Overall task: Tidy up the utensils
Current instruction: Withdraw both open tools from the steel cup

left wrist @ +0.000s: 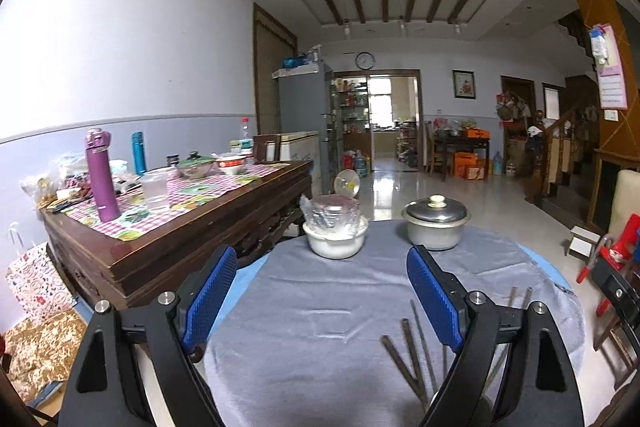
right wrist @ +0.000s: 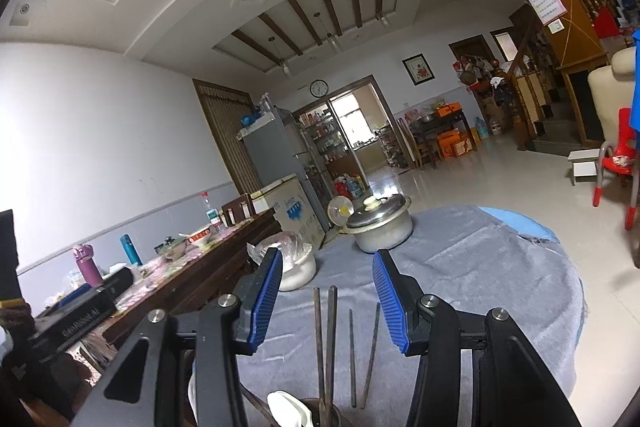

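Hovering: right gripper (right wrist: 326, 301), jaws apart and empty, directly above chopsticks (right wrist: 326, 339).
Chopsticks: lengthwise with the fingers, on grey cloth (right wrist: 480, 287).
Left gripper (left wrist: 320, 301): wide, empty, farther.

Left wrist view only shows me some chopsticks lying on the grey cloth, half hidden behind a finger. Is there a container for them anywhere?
Observer: Yes. The right wrist view shows a dark round holder at its bottom edge, with two chopsticks rising from it.
Operator: Anything else at that holder?
Observer: A white spoon, right beside those chopsticks; whether it sits inside I cannot tell.
Operator: Is the right gripper gripping anything?
Observer: No. The right gripper has its jaws apart, pads touching nothing; two loose chopsticks lie on the cloth between its fingers.
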